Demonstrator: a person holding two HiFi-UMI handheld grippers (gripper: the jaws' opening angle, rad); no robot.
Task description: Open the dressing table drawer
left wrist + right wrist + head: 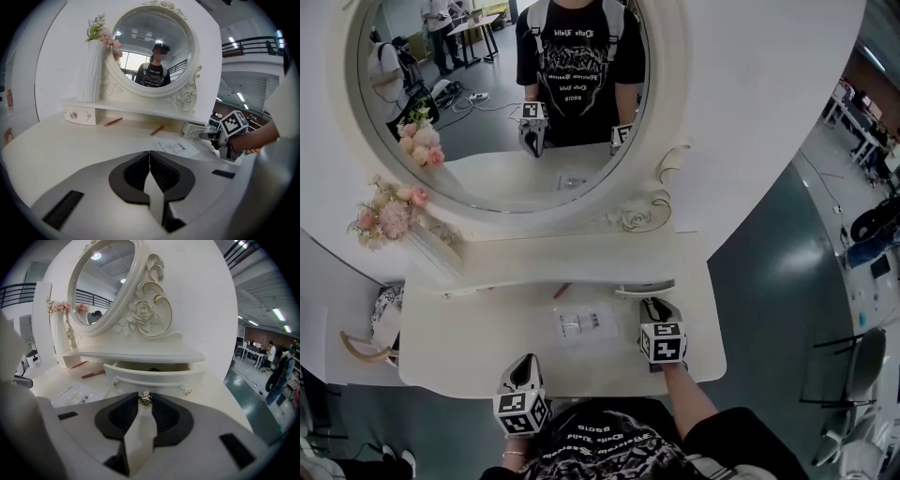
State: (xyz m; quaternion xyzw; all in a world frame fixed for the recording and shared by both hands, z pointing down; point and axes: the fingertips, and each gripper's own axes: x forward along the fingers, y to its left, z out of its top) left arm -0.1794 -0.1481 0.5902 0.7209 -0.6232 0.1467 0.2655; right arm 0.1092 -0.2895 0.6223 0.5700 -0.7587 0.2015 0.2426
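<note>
Tabletop and room first, from the head view: I see the white dressing table [469,328] with its round mirror [487,122] against a white wall, and a grey-green floor [769,281] off to the right. A vase of flowers [392,217] stands at the left, and a sheet of paper [584,323] lies flat in the middle. The left gripper [523,366] hangs over the near edge. The right gripper [654,305] reaches to the drawer [645,289] under the shelf at the right.

Through the left gripper view, my jaws sit together with nothing between them. Two red pencils [113,122] lie near the shelf beyond.

Through the right gripper view, the jaws are clamped on the drawer's small shiny knob [146,398]. The drawer is partway out, with a dark gap behind its front. Its front faces me and its long axis runs side to side. People stand in a hall far to the right.
</note>
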